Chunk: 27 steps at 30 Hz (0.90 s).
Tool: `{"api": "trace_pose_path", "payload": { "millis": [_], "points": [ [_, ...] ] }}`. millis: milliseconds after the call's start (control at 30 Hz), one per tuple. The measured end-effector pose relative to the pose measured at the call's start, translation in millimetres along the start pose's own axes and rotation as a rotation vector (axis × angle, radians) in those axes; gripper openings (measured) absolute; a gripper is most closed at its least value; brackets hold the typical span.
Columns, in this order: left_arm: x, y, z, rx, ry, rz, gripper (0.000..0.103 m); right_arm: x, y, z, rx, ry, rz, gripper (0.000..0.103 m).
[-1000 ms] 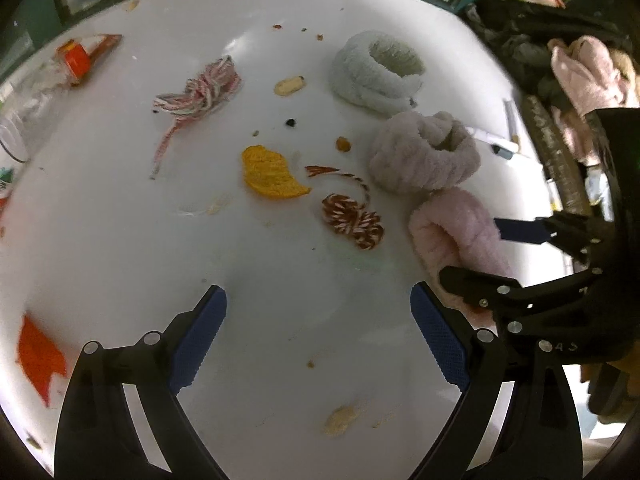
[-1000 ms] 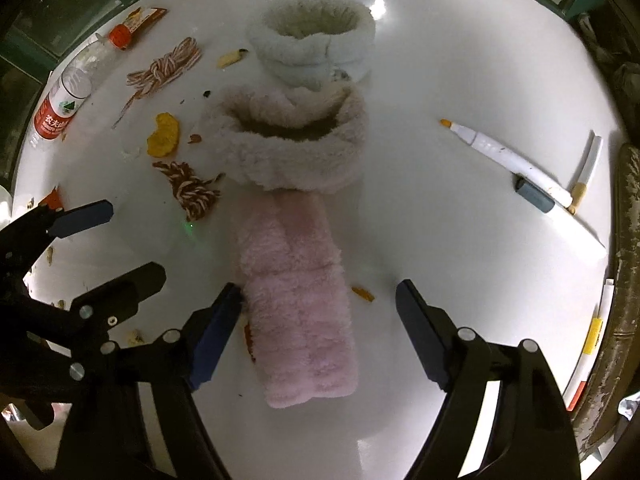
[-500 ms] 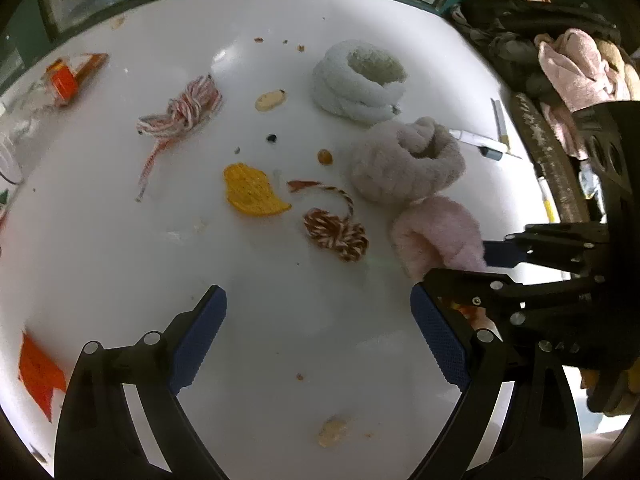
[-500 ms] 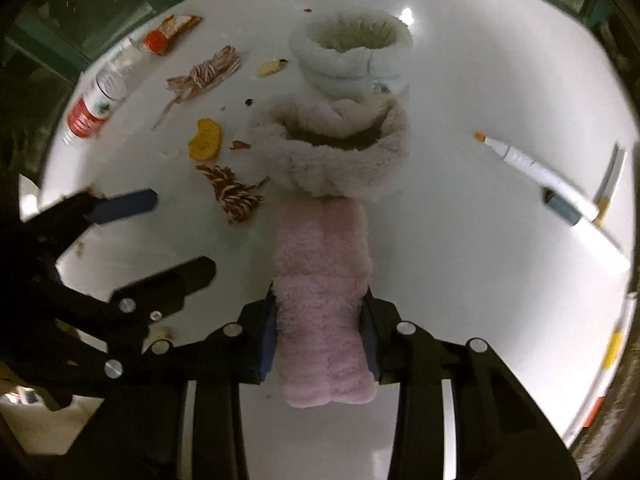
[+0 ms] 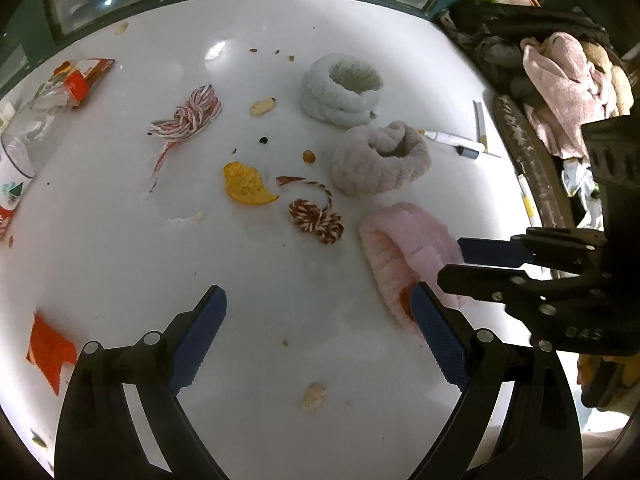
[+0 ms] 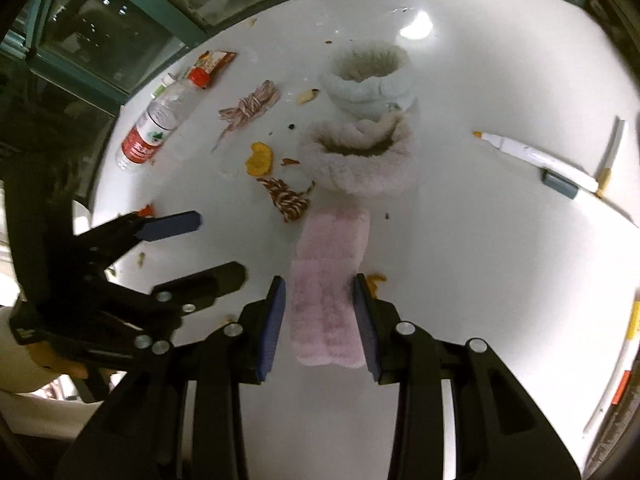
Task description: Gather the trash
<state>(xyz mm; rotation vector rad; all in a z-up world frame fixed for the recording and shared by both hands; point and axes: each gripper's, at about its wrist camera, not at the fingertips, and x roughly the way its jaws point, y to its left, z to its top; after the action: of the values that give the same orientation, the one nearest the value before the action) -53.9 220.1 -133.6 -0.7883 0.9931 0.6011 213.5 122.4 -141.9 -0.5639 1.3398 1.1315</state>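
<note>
Right gripper (image 6: 320, 316) had just clamped its jaws on the pink fluffy sock (image 6: 326, 300), its near end lifting off the table (image 6: 480, 260); left gripper (image 5: 316, 344) hung wide open, empty

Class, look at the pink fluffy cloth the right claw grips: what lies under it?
An orange scrap pokes out beside the pink fluffy cloth, on the white table. How far it runs beneath is covered.

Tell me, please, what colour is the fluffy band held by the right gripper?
Pale pink fluffy band; clearest in the right wrist view.
</note>
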Motion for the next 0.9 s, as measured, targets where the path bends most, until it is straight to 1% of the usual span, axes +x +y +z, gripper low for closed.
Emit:
{"api": "trace_pose_path", "payload": {
  "millis": [67, 100, 167, 267, 300, 367, 400, 433, 467, 500, 567, 667, 800, 900],
  "points": [
    [2, -2, -3, 0.009, 0.008, 0.021, 0.090, 4, 0, 0, 0.007, 0.011, -0.015, 0.034],
    [4, -2, -3, 0.010, 0.017, 0.028, 0.090, 8, -1, -1, 0.014, 0.027, -0.022, 0.034],
    [12, -3, -5, 0.015, 0.042, 0.035, 0.090, 13, -3, -1, 0.027, 0.031, -0.035, 0.034],
    [20, -6, -6, 0.033, 0.062, 0.032, 0.090, 19, -7, -1, 0.048, 0.046, -0.011, 0.034],
    [22, -6, -7, 0.035, 0.066, 0.030, 0.090, 23, -6, -1, 0.031, 0.063, -0.010, 0.034],
    [23, -2, -6, 0.023, 0.064, 0.020, 0.090, 25, -7, -1, 0.017, 0.080, -0.037, 0.041],
    [23, 1, -6, 0.011, 0.060, 0.015, 0.090, 26, -9, 0, 0.021, 0.088, -0.062, 0.050],
    [23, 4, -5, -0.001, 0.057, 0.013, 0.090, 27, -11, 1, 0.028, 0.096, -0.082, 0.063],
    [23, 7, -5, -0.005, 0.059, 0.014, 0.090, 29, -13, 2, 0.040, 0.103, -0.095, 0.067],
    [22, 9, -5, -0.011, 0.053, 0.006, 0.090, 30, -16, 1, 0.057, 0.108, -0.083, 0.072],
    [20, 12, -6, -0.010, 0.043, 0.010, 0.090, 30, -16, 1, 0.057, 0.108, -0.080, 0.075],
    [19, 17, -8, -0.010, 0.040, 0.003, 0.090, 33, -12, 4, 0.040, 0.139, -0.105, 0.078],
    [19, 25, -10, -0.032, 0.038, -0.004, 0.090, 38, -8, 8, 0.054, 0.152, -0.130, 0.083],
    [16, 30, -10, -0.043, 0.027, -0.007, 0.090, 38, -10, 7, 0.071, 0.154, -0.132, 0.086]
  ]
}}
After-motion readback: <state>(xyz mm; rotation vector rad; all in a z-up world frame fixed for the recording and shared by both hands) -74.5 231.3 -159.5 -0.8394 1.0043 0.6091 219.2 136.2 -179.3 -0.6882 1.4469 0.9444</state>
